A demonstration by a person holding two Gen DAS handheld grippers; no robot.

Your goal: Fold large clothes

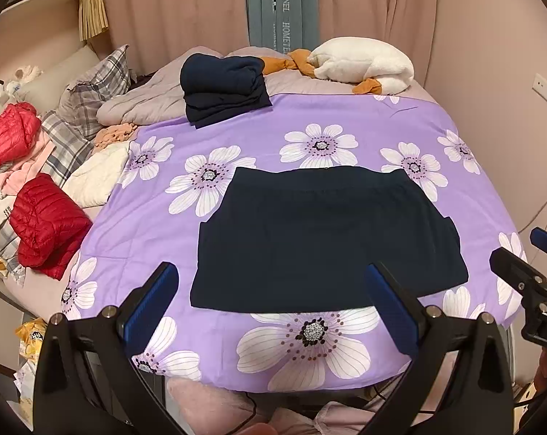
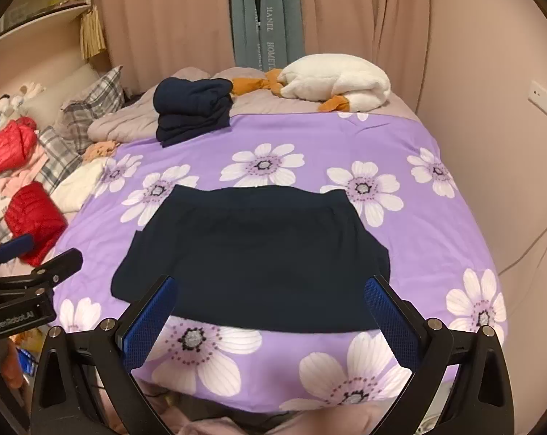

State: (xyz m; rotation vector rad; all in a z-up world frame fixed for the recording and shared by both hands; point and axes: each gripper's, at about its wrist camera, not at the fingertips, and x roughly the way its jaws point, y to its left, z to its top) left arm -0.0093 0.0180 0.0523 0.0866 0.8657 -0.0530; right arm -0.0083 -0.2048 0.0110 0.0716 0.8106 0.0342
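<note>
"GenRobot.AI" is read on the left gripper [image 2: 34, 253]; "HOMETEX" on the towel [image 1: 284, 11] at 12 o'clock; both grippers, right [image 2: 270, 290] included, are held apart above the garment [image 1: 324, 239]

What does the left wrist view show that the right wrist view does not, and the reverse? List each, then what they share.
Only the left wrist view shows the yellow packet beside the bed, and the right gripper from the side. Only the right wrist view shows the left gripper from the side, with its GenRobot.AI label. Both show the dark garment spread on the floral cover, the folded dark pile, the red jackets and both grippers open.
</note>
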